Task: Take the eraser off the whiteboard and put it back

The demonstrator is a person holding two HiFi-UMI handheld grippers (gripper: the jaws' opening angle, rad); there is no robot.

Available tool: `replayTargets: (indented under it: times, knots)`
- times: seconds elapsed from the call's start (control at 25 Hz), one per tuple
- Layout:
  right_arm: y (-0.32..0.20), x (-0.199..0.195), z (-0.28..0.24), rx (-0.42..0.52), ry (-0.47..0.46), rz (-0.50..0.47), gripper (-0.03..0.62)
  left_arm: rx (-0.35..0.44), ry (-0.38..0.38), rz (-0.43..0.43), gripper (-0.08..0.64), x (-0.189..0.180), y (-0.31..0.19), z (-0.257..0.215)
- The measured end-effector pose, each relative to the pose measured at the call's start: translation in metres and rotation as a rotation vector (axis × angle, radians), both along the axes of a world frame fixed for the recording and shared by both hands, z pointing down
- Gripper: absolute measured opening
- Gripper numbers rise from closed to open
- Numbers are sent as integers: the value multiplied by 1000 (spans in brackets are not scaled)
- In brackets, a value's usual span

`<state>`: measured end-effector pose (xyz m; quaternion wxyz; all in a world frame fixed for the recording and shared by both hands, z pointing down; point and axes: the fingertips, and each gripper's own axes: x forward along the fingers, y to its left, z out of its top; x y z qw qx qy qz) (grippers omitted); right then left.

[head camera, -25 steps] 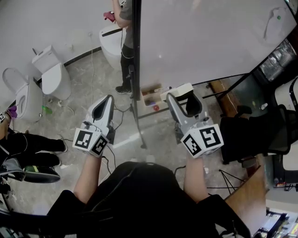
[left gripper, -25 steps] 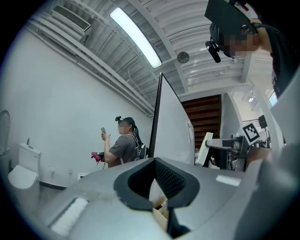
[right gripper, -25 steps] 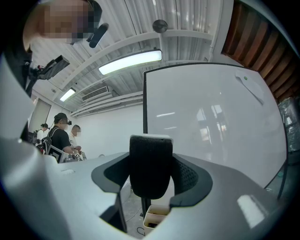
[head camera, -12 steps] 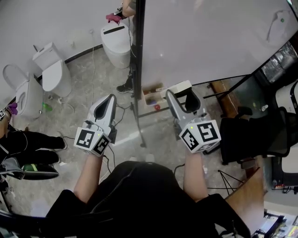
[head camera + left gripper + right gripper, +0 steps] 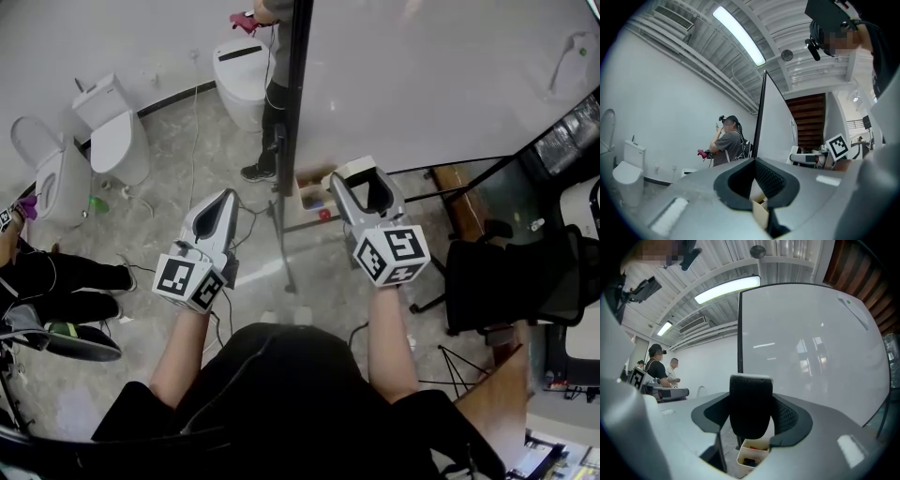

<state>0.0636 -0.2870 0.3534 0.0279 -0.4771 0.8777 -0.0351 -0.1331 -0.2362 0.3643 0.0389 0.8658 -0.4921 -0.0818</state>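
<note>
The eraser (image 5: 750, 404), black felt under a white plastic back (image 5: 358, 170), stands upright between the jaws of my right gripper (image 5: 363, 184), which is shut on it. This gripper (image 5: 751, 401) points level at the whiteboard (image 5: 811, 348), near its lower left corner and close to the black frame post (image 5: 298, 56). The eraser is off the board surface (image 5: 422, 75). My left gripper (image 5: 222, 197) hovers to the left of the post with its jaws closed to a point and nothing in them (image 5: 755, 161).
A small open box (image 5: 311, 189) with markers hangs at the board's lower edge, below the eraser (image 5: 752, 453). Two toilets (image 5: 112, 131) (image 5: 246, 75) stand on the floor to the left. A person (image 5: 277, 94) stands behind the board. A black chair (image 5: 516, 272) is to the right.
My right gripper has carried the eraser downward a little, nearer the board's lower edge and the marker box. The left gripper has kept its place.
</note>
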Motion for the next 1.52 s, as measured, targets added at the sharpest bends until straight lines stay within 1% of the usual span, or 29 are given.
replayTargets:
  times: [0.2,0.84,1.12,1.52]
  knots:
    - [-17,-7,25,-41,9,-2,268,-14,-3,0,5,1,-1,4]
    - [-63,-21,77,-112,52,27,268,-43,-15,-2,5,-1,0,17]
    - [-75,-26,100,-150,63,43,268,-51,-18,-19,5,-7,2,20]
    - [-87,-37,125,-183,107,56,270,-60,-18,-38,5,-15,1,25]
